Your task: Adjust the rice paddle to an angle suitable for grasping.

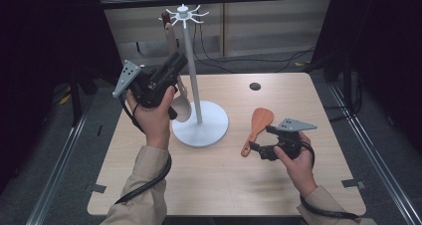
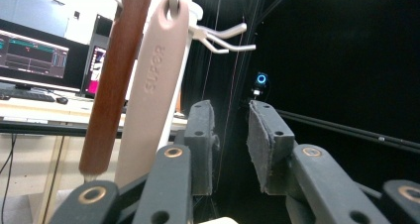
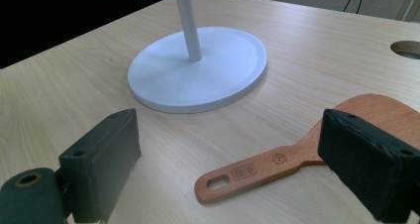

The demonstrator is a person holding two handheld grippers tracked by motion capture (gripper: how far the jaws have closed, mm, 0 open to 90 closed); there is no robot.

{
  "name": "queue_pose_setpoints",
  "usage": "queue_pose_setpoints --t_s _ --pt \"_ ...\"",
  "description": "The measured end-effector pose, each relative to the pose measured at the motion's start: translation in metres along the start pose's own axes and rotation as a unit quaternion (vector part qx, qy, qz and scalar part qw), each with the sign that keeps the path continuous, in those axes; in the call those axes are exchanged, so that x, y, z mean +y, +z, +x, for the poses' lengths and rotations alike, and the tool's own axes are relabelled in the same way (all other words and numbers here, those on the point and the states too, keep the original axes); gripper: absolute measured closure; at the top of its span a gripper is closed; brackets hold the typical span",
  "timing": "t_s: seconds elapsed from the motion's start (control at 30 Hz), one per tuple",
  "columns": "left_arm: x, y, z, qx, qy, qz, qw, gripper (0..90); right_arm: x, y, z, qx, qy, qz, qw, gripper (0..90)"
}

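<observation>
Left tool [image 1: 176, 63] raised by rack [image 1: 191, 75], jaws parted, empty, beige spoon [image 2: 153, 90] hung just beside, right tool [image 3: 233, 169] spread wide over wooden spatula [image 3: 277, 164], laid flat on table [image 1: 224, 185].

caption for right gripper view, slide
Open right gripper over a wooden spatula lying flat beside the white stand's base.

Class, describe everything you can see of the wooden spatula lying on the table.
The wooden spatula is reddish-brown, smooth and flat, with a rounded blade and a narrower handle ending in a slotted hanging hole; two small marks are stamped on the handle. It lies flat on the table, right of the white stand's base. The open right gripper sits at its handle, jaws either side, not clamping.
</observation>
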State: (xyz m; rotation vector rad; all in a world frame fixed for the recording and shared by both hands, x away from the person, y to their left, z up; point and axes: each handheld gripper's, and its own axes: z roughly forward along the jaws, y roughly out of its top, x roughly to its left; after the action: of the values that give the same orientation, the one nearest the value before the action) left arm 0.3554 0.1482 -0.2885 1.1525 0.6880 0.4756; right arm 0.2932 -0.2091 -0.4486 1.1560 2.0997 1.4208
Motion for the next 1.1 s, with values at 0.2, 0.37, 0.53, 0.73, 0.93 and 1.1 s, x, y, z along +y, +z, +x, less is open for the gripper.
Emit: queue_pose_setpoints --t_s 0.2,0.37,0.53,0.73,0.93,1.1 --pt "-0.009 -0.005 -0.001 -0.003 0.001 0.008 1.0000 66.0 -0.001 0.001 -0.002 -0.003 0.001 0.003 1.0000 8.4" --pt "-0.019 -0.009 -0.002 -0.007 0.008 0.022 0.9997 63.1 -0.002 0.001 -0.001 -0.004 -0.001 0.007 1.0000 8.4" --pt "-0.031 -0.015 -0.001 -0.008 0.003 0.032 0.9995 60.1 -0.003 0.003 -0.001 -0.004 -0.002 0.009 0.9999 8.4" --pt "-0.042 -0.020 0.000 -0.016 0.008 0.043 0.9989 56.7 -0.004 0.003 -0.001 -0.005 -0.004 0.010 0.9999 8.4" --pt "-0.050 -0.024 -0.002 -0.025 0.005 0.053 0.9983 51.3 -0.004 0.004 -0.001 -0.005 -0.003 0.013 0.9999 8.4" --pt "-0.057 -0.027 -0.003 -0.031 0.009 0.068 0.9972 47.6 -0.004 0.004 -0.001 -0.005 -0.002 0.014 0.9999 8.4"
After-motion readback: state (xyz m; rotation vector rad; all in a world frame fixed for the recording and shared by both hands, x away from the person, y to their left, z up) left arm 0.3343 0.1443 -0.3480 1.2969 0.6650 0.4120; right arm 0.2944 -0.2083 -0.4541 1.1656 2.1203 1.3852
